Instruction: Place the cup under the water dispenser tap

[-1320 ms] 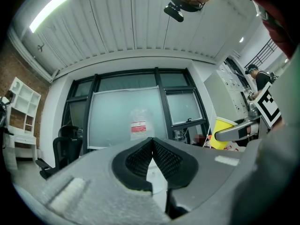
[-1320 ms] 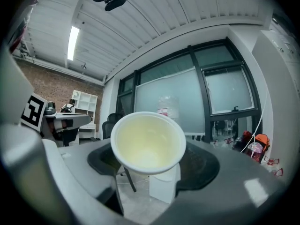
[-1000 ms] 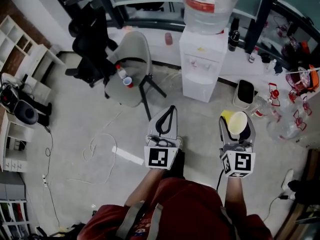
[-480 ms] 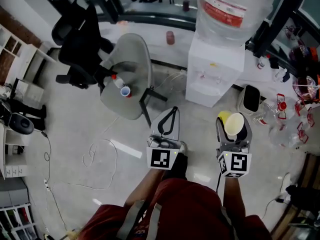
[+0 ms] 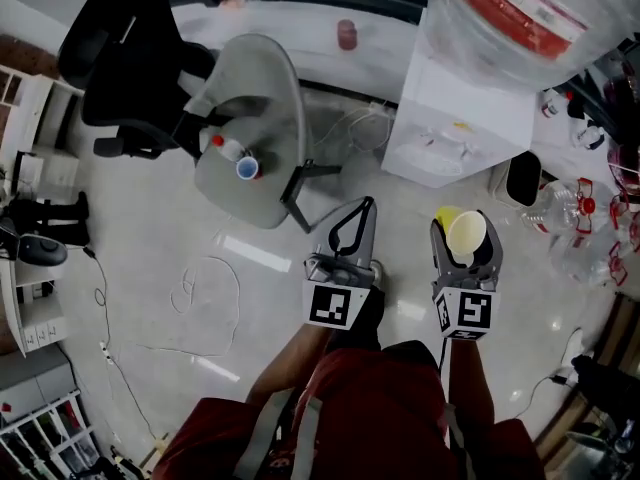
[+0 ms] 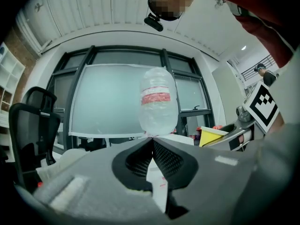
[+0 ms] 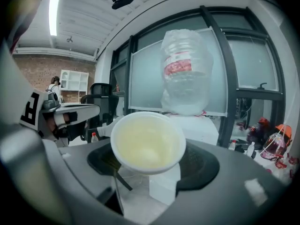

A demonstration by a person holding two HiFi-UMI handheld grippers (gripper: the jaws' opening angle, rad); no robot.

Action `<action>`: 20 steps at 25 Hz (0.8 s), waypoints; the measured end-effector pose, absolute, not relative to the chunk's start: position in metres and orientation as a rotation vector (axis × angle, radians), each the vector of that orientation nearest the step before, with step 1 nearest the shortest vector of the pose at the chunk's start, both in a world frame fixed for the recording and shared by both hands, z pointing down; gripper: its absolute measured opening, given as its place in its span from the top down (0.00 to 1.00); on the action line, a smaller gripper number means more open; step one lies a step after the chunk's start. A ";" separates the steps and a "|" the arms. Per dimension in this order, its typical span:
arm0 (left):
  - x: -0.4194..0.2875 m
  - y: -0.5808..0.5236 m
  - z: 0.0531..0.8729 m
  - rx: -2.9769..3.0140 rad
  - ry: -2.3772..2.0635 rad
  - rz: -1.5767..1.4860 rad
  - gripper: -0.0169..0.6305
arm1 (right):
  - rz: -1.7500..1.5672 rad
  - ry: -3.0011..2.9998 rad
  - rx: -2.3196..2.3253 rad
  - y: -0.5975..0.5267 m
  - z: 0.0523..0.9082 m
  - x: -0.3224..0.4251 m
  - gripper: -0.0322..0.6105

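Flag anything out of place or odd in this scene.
A bottle and a small cup sit on the seat of the grey chair, an odd, tippable spot. A loose cable snakes across the floor. The right gripper holds its yellow cup tilted, mouth toward its camera; it looks empty.

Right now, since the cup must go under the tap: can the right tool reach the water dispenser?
Probably yes: the right tool, holding the yellow cup, points at the water dispenser, and only open floor lies between them; it isn't there yet.
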State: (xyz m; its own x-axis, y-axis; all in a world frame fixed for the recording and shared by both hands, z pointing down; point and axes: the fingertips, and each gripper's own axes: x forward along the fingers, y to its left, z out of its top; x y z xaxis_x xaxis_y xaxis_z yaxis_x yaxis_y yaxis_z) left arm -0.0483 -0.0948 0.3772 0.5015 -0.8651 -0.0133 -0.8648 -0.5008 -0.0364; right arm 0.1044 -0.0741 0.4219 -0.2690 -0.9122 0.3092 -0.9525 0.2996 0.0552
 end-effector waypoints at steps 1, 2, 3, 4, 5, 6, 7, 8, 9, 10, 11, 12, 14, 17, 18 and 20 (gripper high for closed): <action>-0.047 -0.101 0.384 -2.691 1.529 -0.022 0.98 | 0.209 -2.282 1.688 -0.080 0.431 0.103 0.44; -0.046 -0.106 0.392 -2.691 1.511 -0.034 0.98 | 0.217 -2.277 1.685 -0.085 0.439 0.101 0.44; -0.045 -0.111 0.399 -2.692 1.502 -0.044 0.98 | 0.231 -2.272 1.686 -0.090 0.448 0.101 0.44; -0.045 -0.115 0.407 -2.694 1.503 -0.054 0.98 | 0.250 -2.267 1.687 -0.094 0.456 0.100 0.44; -0.046 -0.120 0.415 -2.698 1.510 -0.063 0.98 | 0.266 -2.261 1.685 -0.098 0.465 0.101 0.44; -0.046 -0.124 0.423 -2.701 1.516 -0.072 0.98 | 0.278 -2.254 1.681 -0.101 0.474 0.101 0.44; -0.046 -0.127 0.430 -2.703 1.520 -0.080 0.98 | 0.287 -2.246 1.679 -0.105 0.482 0.101 0.44; -0.046 -0.130 0.436 -2.706 1.523 -0.089 0.98 | 0.296 -2.237 1.677 -0.109 0.490 0.102 0.44; -0.045 -0.131 0.443 -2.712 1.526 -0.100 0.98 | 0.304 -2.228 1.673 -0.112 0.498 0.103 0.44; -0.045 -0.132 0.449 -2.720 1.527 -0.111 0.98 | 0.312 -2.222 1.667 -0.115 0.506 0.104 0.44; -0.044 -0.133 0.456 -2.727 1.530 -0.121 0.98 | 0.319 -2.218 1.659 -0.118 0.514 0.104 0.44; -0.044 -0.134 0.463 -2.732 1.535 -0.127 0.98 | 0.325 -2.217 1.650 -0.121 0.522 0.104 0.44; -0.042 -0.136 0.477 -2.735 1.546 -0.138 0.98 | 0.338 -2.216 1.628 -0.129 0.540 0.105 0.44; -0.037 -0.142 0.500 -2.739 1.570 -0.162 0.98 | 0.349 -2.215 1.586 -0.142 0.569 0.108 0.44; -0.036 -0.144 0.508 -2.742 1.588 -0.164 0.97 | 0.349 -2.215 1.575 -0.146 0.577 0.109 0.44; -0.034 -0.146 0.522 -2.742 1.615 -0.169 0.97 | 0.351 -2.218 1.553 -0.155 0.594 0.110 0.44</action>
